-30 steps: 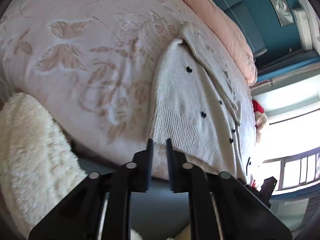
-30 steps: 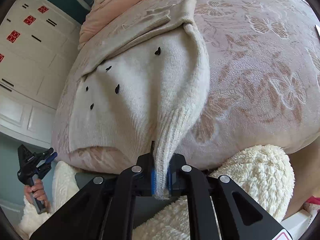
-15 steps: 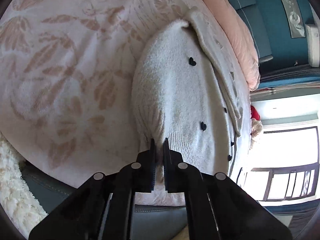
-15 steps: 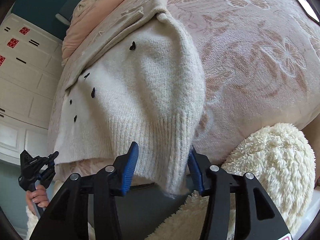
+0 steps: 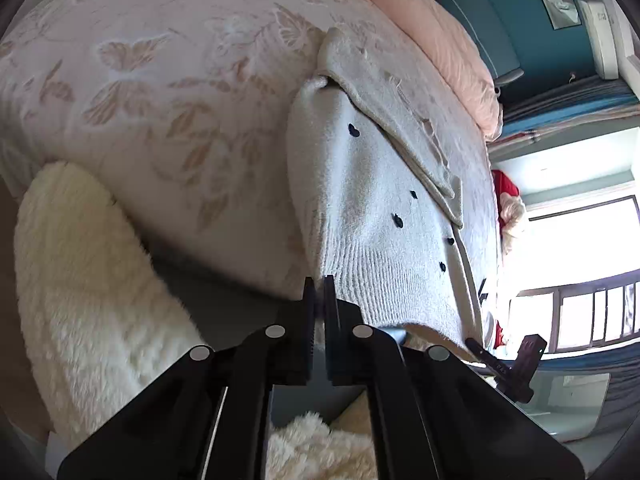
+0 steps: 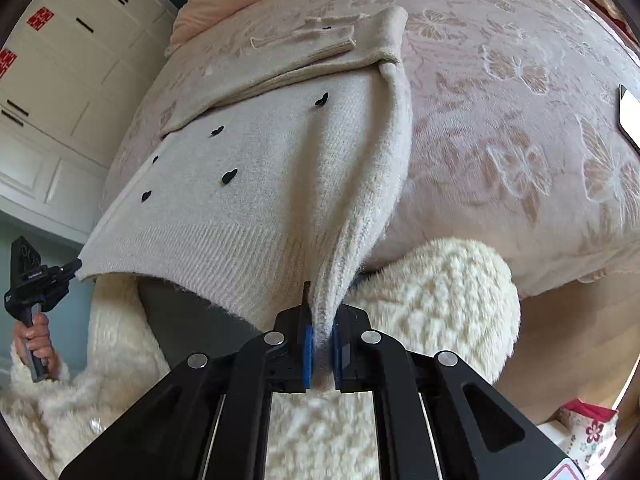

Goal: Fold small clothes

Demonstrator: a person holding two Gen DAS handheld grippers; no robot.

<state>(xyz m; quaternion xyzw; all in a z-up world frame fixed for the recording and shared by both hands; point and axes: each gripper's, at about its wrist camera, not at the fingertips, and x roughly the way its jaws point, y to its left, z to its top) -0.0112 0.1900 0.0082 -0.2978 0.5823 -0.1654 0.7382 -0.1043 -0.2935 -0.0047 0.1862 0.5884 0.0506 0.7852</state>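
Right gripper just closed, pinching sweater hem; left gripper shut, prob. on hem's other corner; bed edge beneath.

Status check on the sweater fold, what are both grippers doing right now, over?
Left gripper shut on sweater hem corner. Right gripper shut on opposite hem corner. Hem lifted off bedspread. Nothing in the way.

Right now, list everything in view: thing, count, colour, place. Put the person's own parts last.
sweater: one, cream with small black hearts, flat on the bed, hem at the near edge.
bedspread: one, pale pink, butterfly pattern, under the sweater.
quilt: one, peach, far side of the bed.
wardrobe: one, white, beyond the bed.
left gripper: black, shut on the hem's corner.
right gripper: black, blue pads, shut on the opposite corner.
sleeve: cream, fluffy.
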